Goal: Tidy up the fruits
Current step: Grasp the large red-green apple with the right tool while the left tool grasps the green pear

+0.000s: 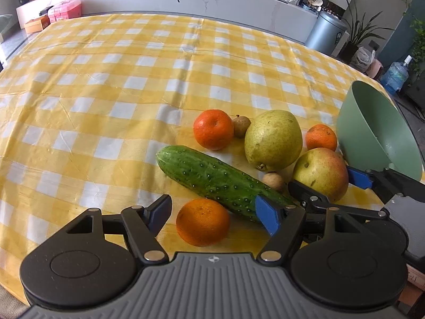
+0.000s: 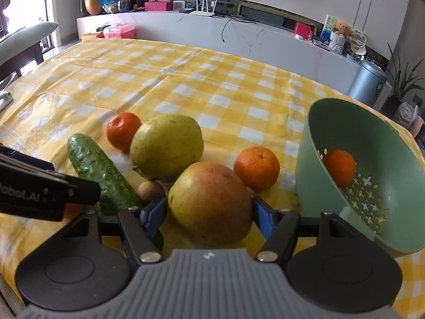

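Observation:
My left gripper (image 1: pixel 213 214) is open, its blue pads on either side of an orange mandarin (image 1: pixel 203 222) on the yellow checked cloth. A cucumber (image 1: pixel 220 182) lies just beyond it. My right gripper (image 2: pixel 208 212) is open, its pads around a red-yellow pear (image 2: pixel 211 202), apparently touching its sides; the same pear (image 1: pixel 321 174) shows in the left wrist view. A green pear (image 2: pixel 166 146), two more mandarins (image 2: pixel 257 168) (image 2: pixel 122 130) and small brown longans (image 2: pixel 151 190) lie close by. A green colander bowl (image 2: pixel 372 133) holds one mandarin (image 2: pixel 340 167).
The table's right edge runs just past the bowl (image 1: pixel 377 122). A grey bin (image 2: pixel 368 82) and plants stand beyond the table. A long white counter (image 2: pixel 212 32) with boxes lies behind. The left gripper's body (image 2: pixel 39 188) sits at the cucumber's near end.

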A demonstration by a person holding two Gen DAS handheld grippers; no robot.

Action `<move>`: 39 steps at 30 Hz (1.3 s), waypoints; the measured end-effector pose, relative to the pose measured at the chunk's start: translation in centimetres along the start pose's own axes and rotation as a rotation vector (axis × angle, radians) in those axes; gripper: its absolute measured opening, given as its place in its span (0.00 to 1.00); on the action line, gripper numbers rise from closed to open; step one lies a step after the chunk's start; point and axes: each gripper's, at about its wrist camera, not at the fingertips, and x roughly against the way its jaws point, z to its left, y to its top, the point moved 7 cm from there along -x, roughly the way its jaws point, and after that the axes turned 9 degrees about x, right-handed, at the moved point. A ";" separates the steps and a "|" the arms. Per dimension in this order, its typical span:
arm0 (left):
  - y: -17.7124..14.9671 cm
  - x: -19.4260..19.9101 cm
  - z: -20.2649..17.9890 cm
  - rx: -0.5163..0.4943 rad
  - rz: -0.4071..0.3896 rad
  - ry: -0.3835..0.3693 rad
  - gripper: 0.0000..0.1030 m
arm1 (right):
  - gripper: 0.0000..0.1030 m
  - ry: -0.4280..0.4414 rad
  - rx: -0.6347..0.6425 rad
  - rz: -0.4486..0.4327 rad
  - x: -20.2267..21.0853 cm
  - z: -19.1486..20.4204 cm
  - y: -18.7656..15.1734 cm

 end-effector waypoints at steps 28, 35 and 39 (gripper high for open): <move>4.3 -0.9 -1.8 -0.089 0.018 -0.050 0.82 | 0.62 0.030 -0.024 -0.020 0.8 -0.2 -1.0; 5.1 -2.0 -3.8 -0.112 -0.021 -0.111 0.82 | 0.62 0.040 -0.033 -0.032 0.7 -0.4 -1.1; 5.6 -2.3 -4.8 -0.148 -0.070 -0.124 0.82 | 0.62 0.040 -0.031 -0.033 0.7 -0.4 -1.2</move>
